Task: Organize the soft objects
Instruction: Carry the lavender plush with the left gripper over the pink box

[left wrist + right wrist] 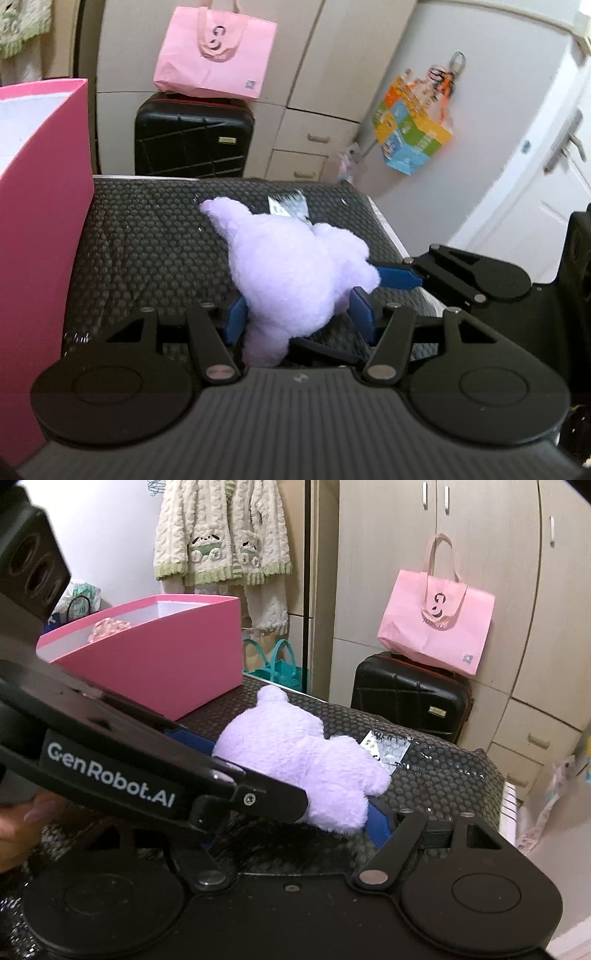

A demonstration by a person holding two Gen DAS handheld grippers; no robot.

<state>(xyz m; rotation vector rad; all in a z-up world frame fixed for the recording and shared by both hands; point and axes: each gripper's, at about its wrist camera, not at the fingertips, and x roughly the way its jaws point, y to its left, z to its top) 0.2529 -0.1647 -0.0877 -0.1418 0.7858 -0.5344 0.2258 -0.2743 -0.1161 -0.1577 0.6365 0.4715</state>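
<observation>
A black bumpy mat [147, 251] covers the table in a small room with cream cupboards [517, 590].

A soft purple plush toy [291, 269] lies in the middle of the mat, near a shiny silver packet [290, 206]. The left gripper [297, 314] has its two blue fingers [234, 317] on both sides of the toy's bottom part, and they look pressed into the fur, so it is holding the toy. The right gripper [391, 277] comes in from the side, and one blue finger touches the toy's edge. I cannot tell if it is holding on or not. A big pink box [155, 657] sits on the mat just beside the toy, with something pink and fuzzy [107, 629] inside. A pink bag [218, 55] rests on top of a black suitcase [192, 136] behind the table. A fluffy cream robe [221, 535] hangs on the wall.
</observation>
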